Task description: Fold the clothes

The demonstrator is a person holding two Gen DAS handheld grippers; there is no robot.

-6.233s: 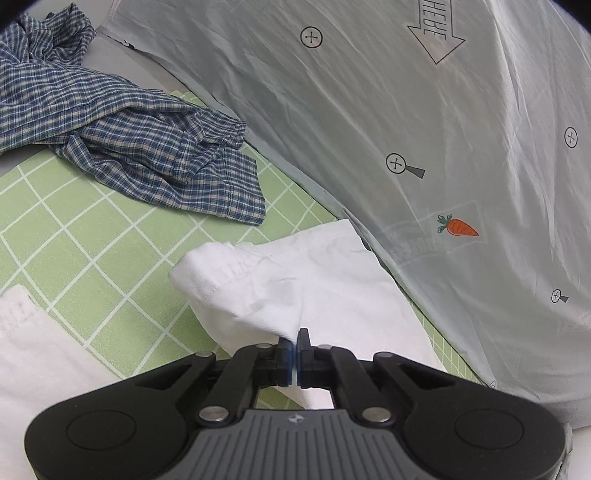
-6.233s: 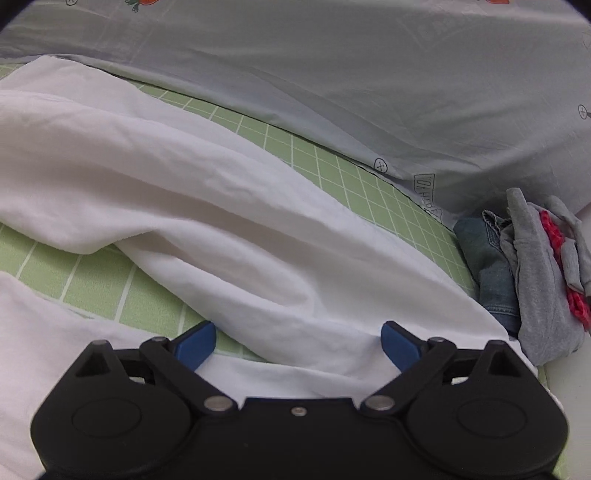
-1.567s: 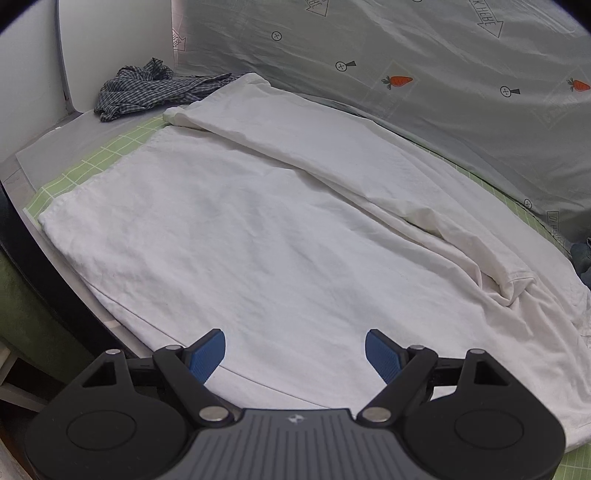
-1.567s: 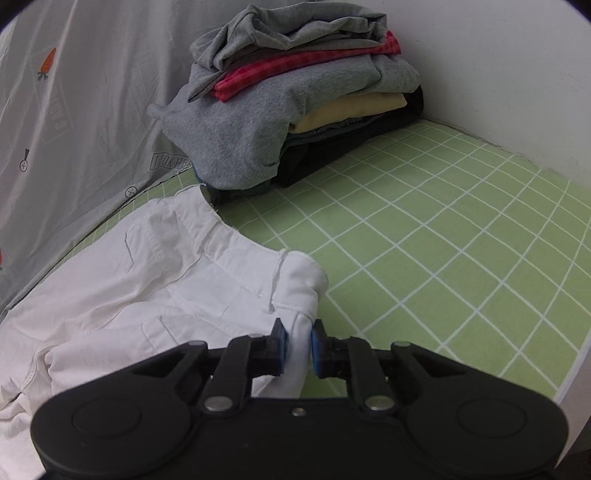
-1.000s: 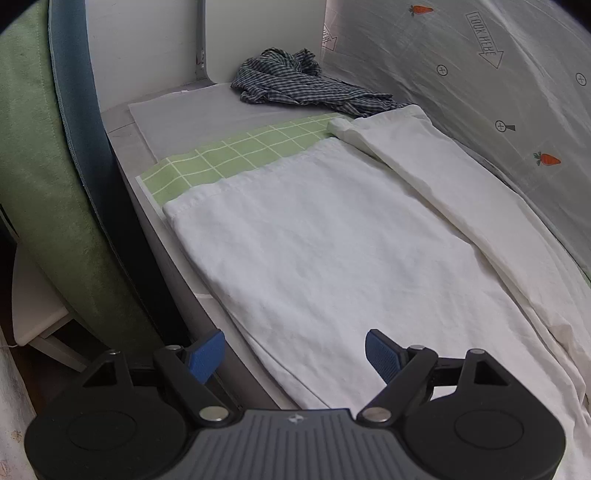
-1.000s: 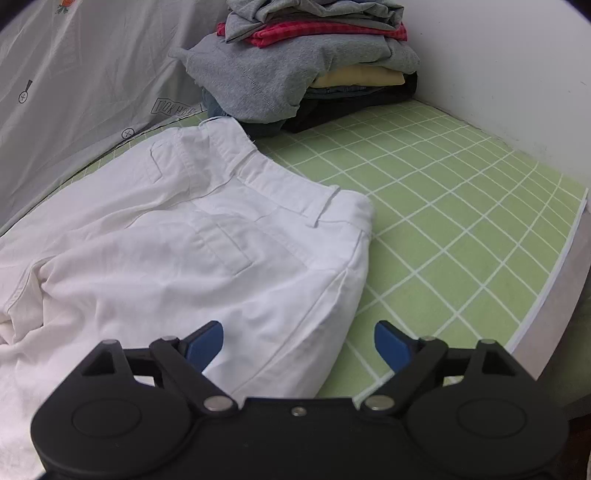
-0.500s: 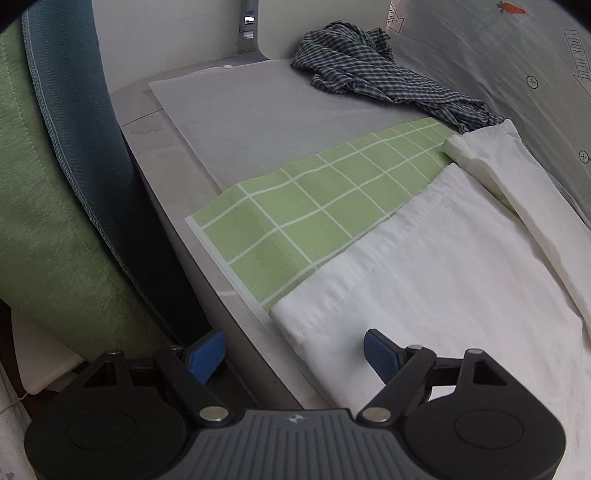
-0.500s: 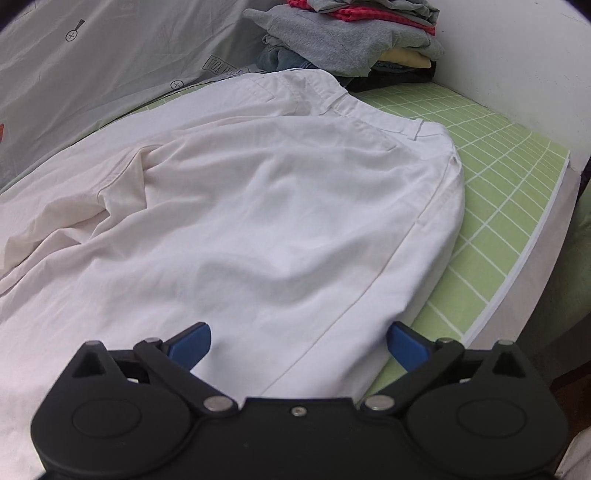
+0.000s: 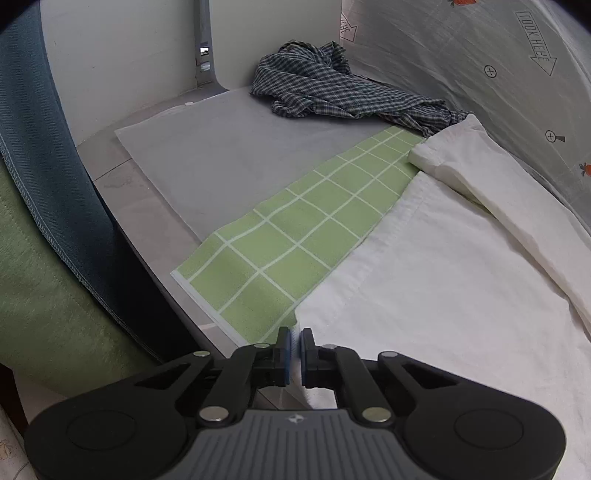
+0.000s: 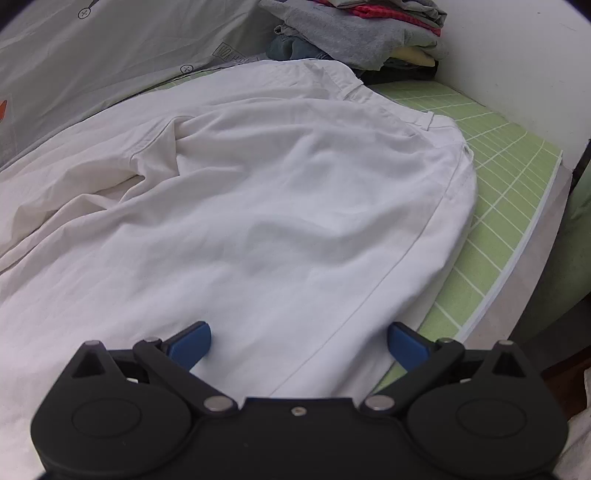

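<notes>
White trousers (image 9: 443,288) lie spread flat on a green checked mat (image 9: 295,243), one leg folded along the far side. My left gripper (image 9: 294,334) is shut on the near corner of the leg hem, at the mat's front edge; white cloth shows between its blue pads. In the right wrist view the seat and waistband of the trousers (image 10: 277,206) fill the frame. My right gripper (image 10: 299,339) hovers wide open low over the cloth, with the side seam running between its fingers and neither pad pressing on it.
A crumpled blue checked shirt (image 9: 332,92) lies at the back left on a grey mat (image 9: 221,155). A grey carrot-print sheet (image 9: 498,74) hangs behind. A stack of folded clothes (image 10: 362,33) stands beyond the waistband. Green, blue-edged fabric (image 9: 44,221) hangs past the table's left edge.
My left gripper slid along the leg to its hem and has shut on the hem corner. My right gripper has drawn back from the waistband and stays open.
</notes>
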